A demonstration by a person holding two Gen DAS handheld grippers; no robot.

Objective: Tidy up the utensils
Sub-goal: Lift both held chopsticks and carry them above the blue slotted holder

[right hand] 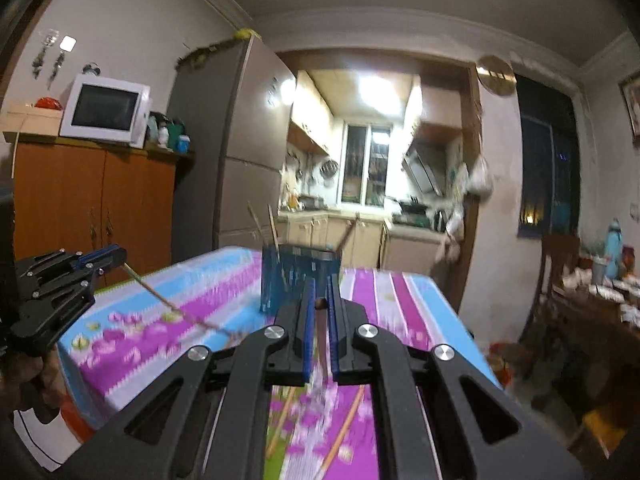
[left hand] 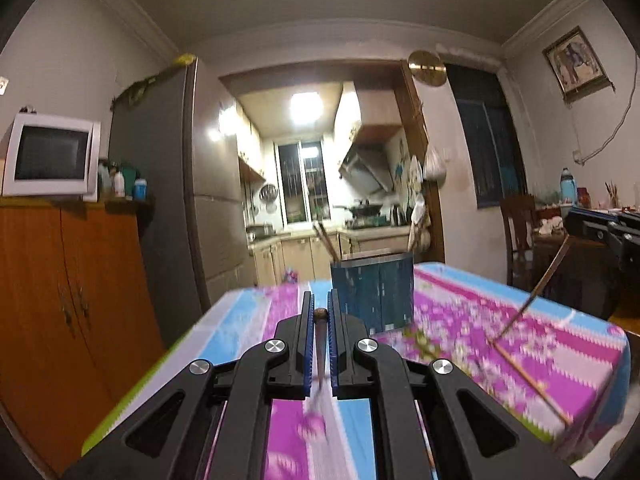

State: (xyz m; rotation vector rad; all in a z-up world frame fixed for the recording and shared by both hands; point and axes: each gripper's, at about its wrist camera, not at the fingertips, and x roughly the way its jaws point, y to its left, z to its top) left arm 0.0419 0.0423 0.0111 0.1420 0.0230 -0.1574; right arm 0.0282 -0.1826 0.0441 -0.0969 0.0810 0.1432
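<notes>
Pink, blue and white striped cloth covers the desk [left hand: 520, 344], motion-blurred in both views. A blue rectangular holder [left hand: 372, 292] stands upright near the desk's far edge, with several chopsticks [left hand: 326, 242] leaning out of its top. Left gripper [left hand: 320, 320]: jaws drawn together, clamped on 1 chopstick [left hand: 320, 314] whose shaft slopes down toward the cloth. Right gripper [right hand: 320, 306]: jaws likewise together, clamped on a second chopstick [right hand: 319, 304], tip near the cloth. 2 loose chopsticks [right hand: 344, 428] lie on the cloth below the right gripper
</notes>
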